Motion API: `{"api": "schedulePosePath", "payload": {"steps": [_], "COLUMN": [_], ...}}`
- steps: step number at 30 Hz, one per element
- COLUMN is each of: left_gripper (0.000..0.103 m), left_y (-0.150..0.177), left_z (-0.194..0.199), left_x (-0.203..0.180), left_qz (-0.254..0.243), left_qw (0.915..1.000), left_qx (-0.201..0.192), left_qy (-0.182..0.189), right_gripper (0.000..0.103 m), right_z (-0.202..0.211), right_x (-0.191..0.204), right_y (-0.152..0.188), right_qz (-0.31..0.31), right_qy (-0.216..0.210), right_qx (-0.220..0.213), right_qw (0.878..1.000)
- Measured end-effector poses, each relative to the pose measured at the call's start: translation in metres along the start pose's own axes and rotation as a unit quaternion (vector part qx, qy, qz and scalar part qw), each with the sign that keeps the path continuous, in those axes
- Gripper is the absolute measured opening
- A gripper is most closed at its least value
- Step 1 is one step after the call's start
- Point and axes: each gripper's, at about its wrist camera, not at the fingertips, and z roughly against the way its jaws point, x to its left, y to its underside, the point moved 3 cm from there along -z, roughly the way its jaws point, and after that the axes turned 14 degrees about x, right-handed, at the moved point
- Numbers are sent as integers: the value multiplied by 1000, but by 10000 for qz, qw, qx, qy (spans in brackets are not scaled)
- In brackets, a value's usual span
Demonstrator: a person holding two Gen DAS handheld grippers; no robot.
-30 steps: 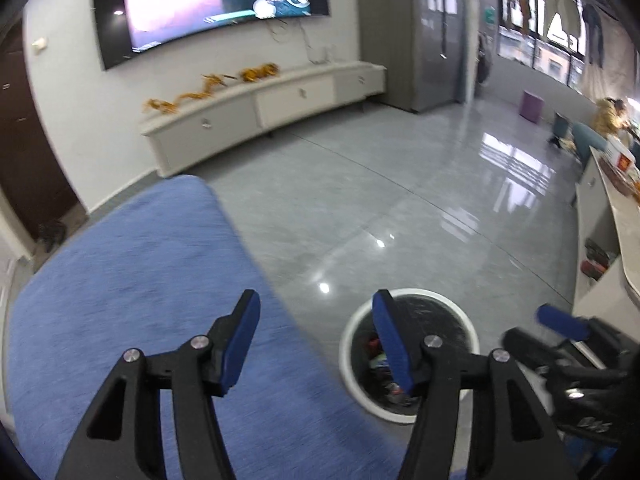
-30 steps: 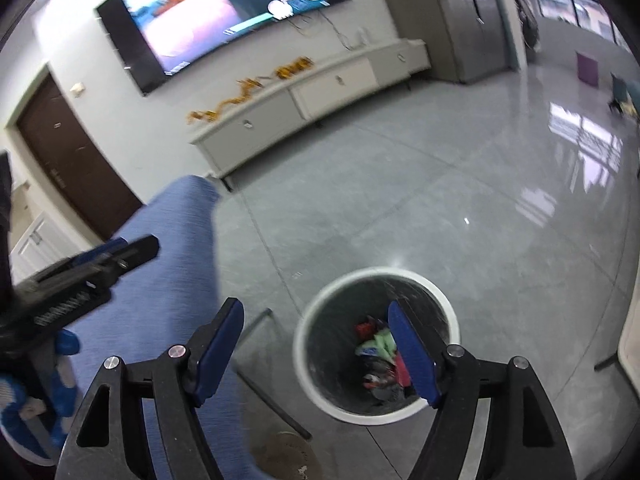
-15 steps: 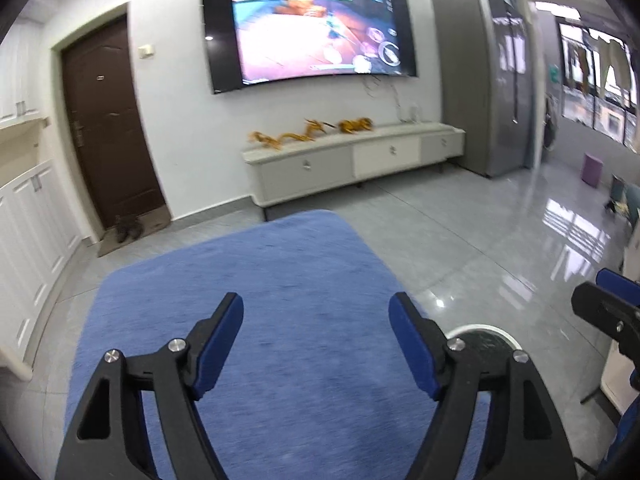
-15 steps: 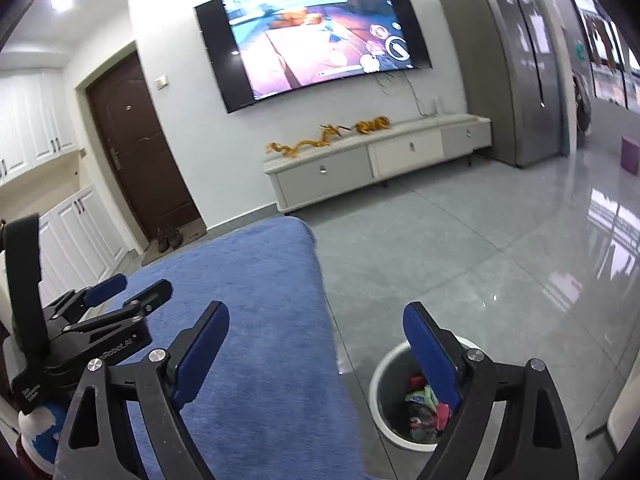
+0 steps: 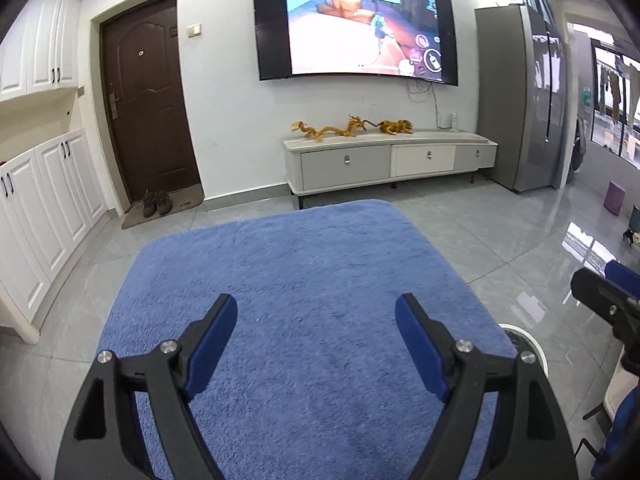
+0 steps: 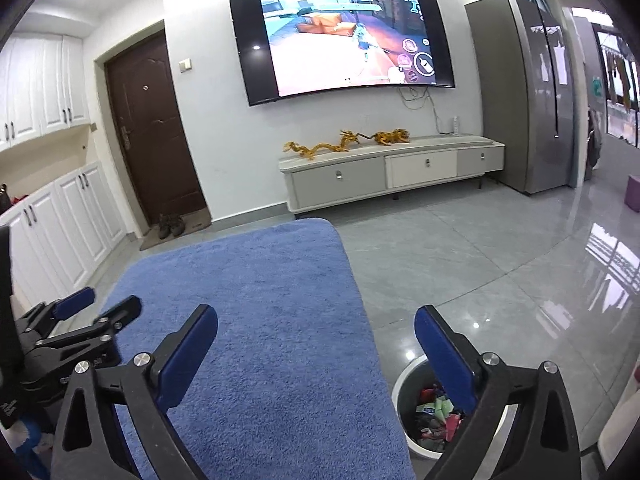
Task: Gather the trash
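My left gripper (image 5: 316, 308) hovers over a blue plush surface (image 5: 320, 248); its jaws are opening and nothing is between them. My right gripper (image 6: 316, 316) is over the same surface's right edge (image 6: 260, 300), jaws also opening and empty. A white-rimmed trash bin (image 6: 402, 394) with a dark liner stands on the floor below its right finger, with colourful wrappers (image 6: 436, 416) inside. In the left wrist view only a sliver of the bin (image 5: 528, 344) shows. Each gripper appears in the other's view: the right gripper (image 5: 600, 280) and the left gripper (image 6: 108, 300). No loose trash shows on the blue surface.
Glossy grey tile floor (image 6: 500, 264) spreads to the right. A low TV cabinet (image 5: 384, 160) with golden figures stands under a wall TV (image 5: 356, 24). A brown door (image 5: 144, 96) with shoes (image 5: 156, 202), white cupboards (image 5: 48, 208), a grey fridge (image 5: 520, 96) and a purple stool (image 5: 614, 202) line the room.
Both cameras have tilted up and swung left, from the bin to the blue surface and TV wall. The bin slid to the lower right. Both pairs of jaws have spread wider.
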Motion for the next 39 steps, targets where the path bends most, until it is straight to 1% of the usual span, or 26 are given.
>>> {"api": "schedulePosePath", "payload": {"steps": [7, 12, 15, 20, 24, 27, 30, 33, 35, 39], "left_gripper": [81, 81, 81, 81, 81, 81, 82, 85, 90, 90], "left_y": [1, 1, 1, 4, 5, 4, 6, 7, 9, 9], "left_z": [-8, -15, -20, -24, -22, -20, -19, -19, -19, -23], "left_x": [1, -7, -18, -41, -55, -62, -69, -73, -73, -69], "left_qz": [-10, -62, -161, -388, -509, -537, -570, -564, -535, -448], "left_qw": [9999, 9999, 9998, 9990, 9981, 9976, 9972, 9970, 9970, 9977], "left_qx": [-56, -102, -81, -70, -208, -325, -407, -463, -505, -487], "left_qy": [-98, -113, -10, 201, 291, 277, 274, 275, 252, 178], "right_gripper": [102, 102, 102, 102, 102, 102, 102, 102, 102, 102], "right_z": [-25, -32, -34, -38, -37, -36, -35, -35, -34, -31], "right_x": [-15, -28, -33, -51, -65, -75, -84, -88, -90, -94], "right_y": [5, 9, 12, 19, 24, 27, 30, 32, 33, 33], "right_qz": [-230, -339, -366, -508, -614, -729, -850, -884, -902, -964], "right_qy": [562, 873, 960, 1129, 1263, 1369, 1378, 1450, 1507, 1607], "right_qx": [167, 135, 131, 148, 160, 176, 200, 214, 200, 121], "right_qw": [9980, 9955, 9946, 9922, 9900, 9877, 9866, 9852, 9843, 9822]}}
